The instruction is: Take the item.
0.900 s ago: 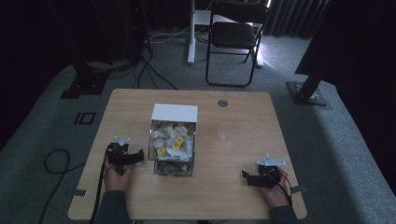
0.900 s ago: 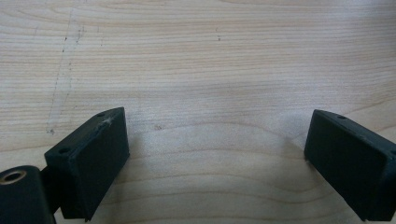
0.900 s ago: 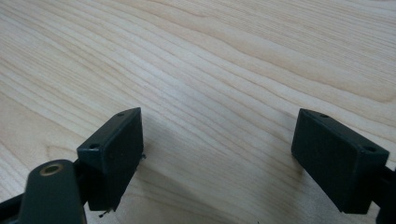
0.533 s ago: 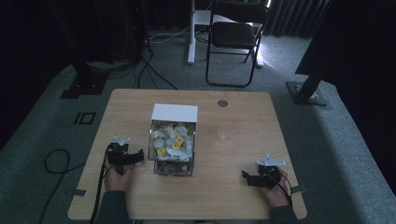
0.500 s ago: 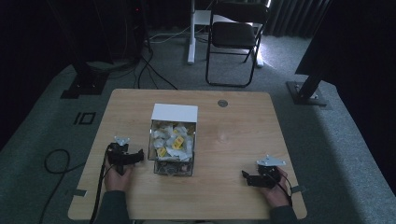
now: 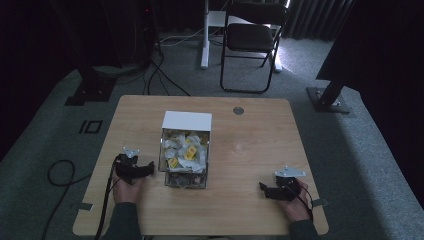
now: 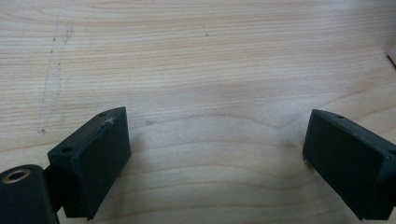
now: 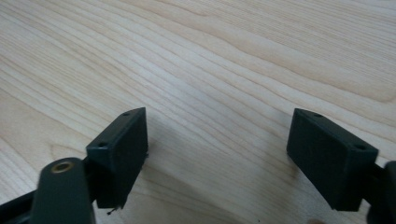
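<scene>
- Overhead, the high view takes in the whole worktop [image 6: 250,145]: a clear box [image 6: 184,159] with a white back wall stands near the middle, full of small white and yellow packets [image 6: 186,150].
- Left claw [image 6: 142,168] rests on the worktop just beside the box's left wall, pointing toward it, apart from it as far as I can tell.
- Right claw [image 6: 265,190] lies near the front right corner, well apart from the box.
- Left gripper view adds the detail: left claw [image 7: 217,154] spread wide, bare wood between the jaws.
- Right gripper view likewise: right claw [image 8: 217,151] spread wide over bare wood.
- Beyond the worktop, a folding chair [image 6: 252,37] stands on grey carpet.
</scene>
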`<state>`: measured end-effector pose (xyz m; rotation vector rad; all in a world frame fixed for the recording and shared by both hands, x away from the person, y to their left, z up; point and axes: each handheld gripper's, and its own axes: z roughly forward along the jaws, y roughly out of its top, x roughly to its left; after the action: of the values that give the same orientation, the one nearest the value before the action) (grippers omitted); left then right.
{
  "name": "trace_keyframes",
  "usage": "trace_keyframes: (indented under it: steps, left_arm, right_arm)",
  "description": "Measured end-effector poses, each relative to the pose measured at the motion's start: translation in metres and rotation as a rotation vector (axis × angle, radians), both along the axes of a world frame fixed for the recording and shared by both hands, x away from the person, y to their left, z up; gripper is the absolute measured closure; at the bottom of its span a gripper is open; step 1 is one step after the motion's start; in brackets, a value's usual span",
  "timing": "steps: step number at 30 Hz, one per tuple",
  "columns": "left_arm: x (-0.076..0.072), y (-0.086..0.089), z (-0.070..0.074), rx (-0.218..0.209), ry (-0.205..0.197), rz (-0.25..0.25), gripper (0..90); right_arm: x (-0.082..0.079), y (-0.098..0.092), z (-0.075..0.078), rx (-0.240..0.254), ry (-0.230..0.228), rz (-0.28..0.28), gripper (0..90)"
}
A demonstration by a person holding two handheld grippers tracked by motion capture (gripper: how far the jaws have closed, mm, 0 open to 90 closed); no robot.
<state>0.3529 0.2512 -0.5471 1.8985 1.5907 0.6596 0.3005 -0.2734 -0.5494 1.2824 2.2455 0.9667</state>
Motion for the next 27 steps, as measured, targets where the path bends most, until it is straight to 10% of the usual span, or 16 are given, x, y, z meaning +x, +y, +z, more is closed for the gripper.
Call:
trace_keyframes:
  steps: [27]
  left_arm:
    - [-0.003,0.001,0.0,-0.002,-0.008,0.004,11.6]
  right_arm:
    - [-0.011,0.038,0.028,0.065,-0.07,0.12,32.1]
